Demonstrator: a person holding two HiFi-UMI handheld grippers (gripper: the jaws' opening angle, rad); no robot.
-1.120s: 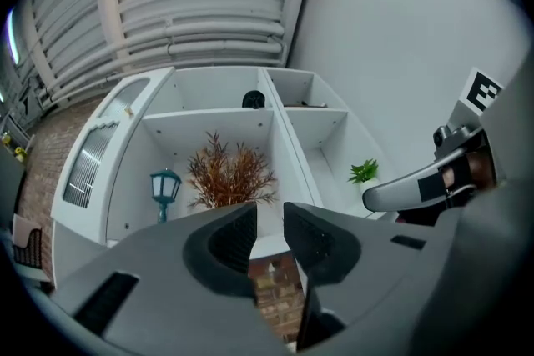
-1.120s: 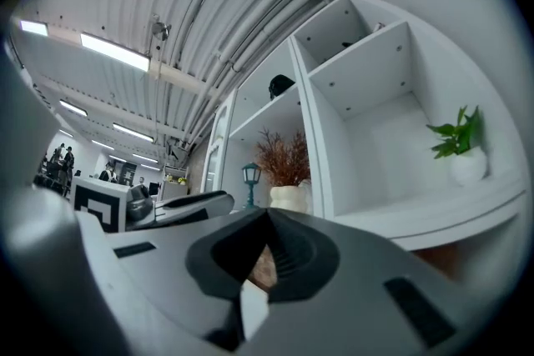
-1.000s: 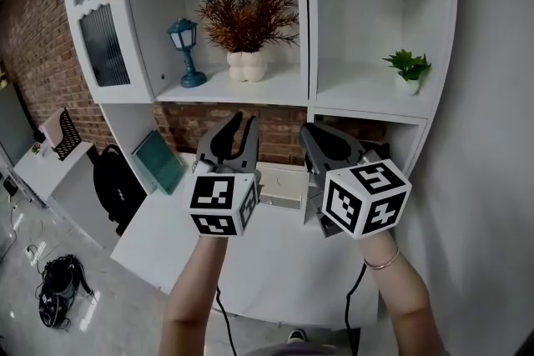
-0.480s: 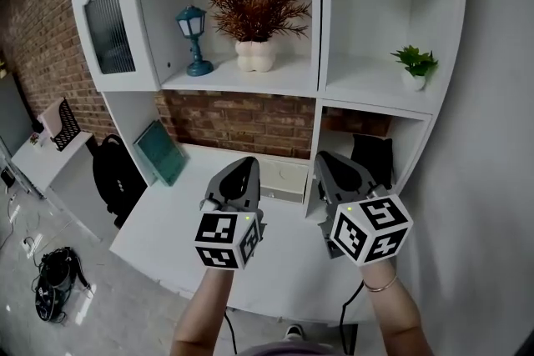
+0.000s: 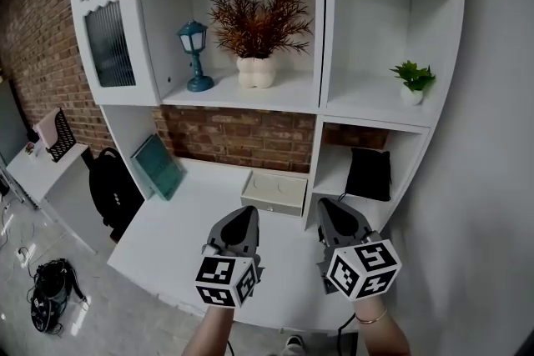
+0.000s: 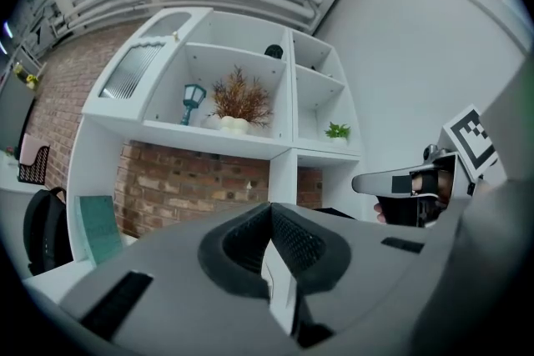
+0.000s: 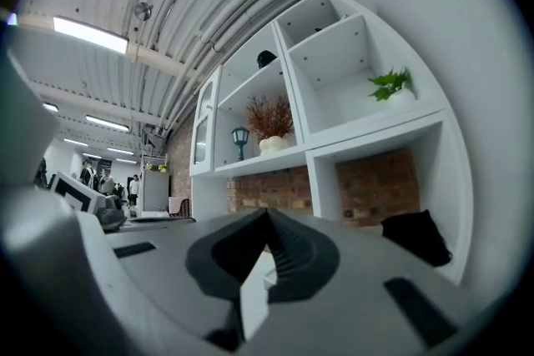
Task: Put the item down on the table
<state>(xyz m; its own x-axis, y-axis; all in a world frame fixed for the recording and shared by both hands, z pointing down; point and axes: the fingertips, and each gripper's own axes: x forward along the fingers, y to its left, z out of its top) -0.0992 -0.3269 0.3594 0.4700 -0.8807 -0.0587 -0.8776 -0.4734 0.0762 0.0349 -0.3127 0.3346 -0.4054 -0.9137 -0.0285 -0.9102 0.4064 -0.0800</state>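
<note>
Head view: left gripper (image 5: 246, 213) and right gripper (image 5: 328, 204), jaws together, above table (image 5: 188, 217) near edge; box (image 5: 275, 192) at back edge, teal board (image 5: 158, 166) at left.

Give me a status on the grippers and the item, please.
Left gripper shut, empty. Right gripper shut, empty. Likely item, the white box, down on the table. Nothing in the way.

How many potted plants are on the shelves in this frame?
2. A rust-brown bushy plant in a white pot stands on the middle shelf, beside the teal lantern. A small green plant in a white pot sits on the right-hand shelf. The top shelves are cut off, so more may be hidden.
</note>
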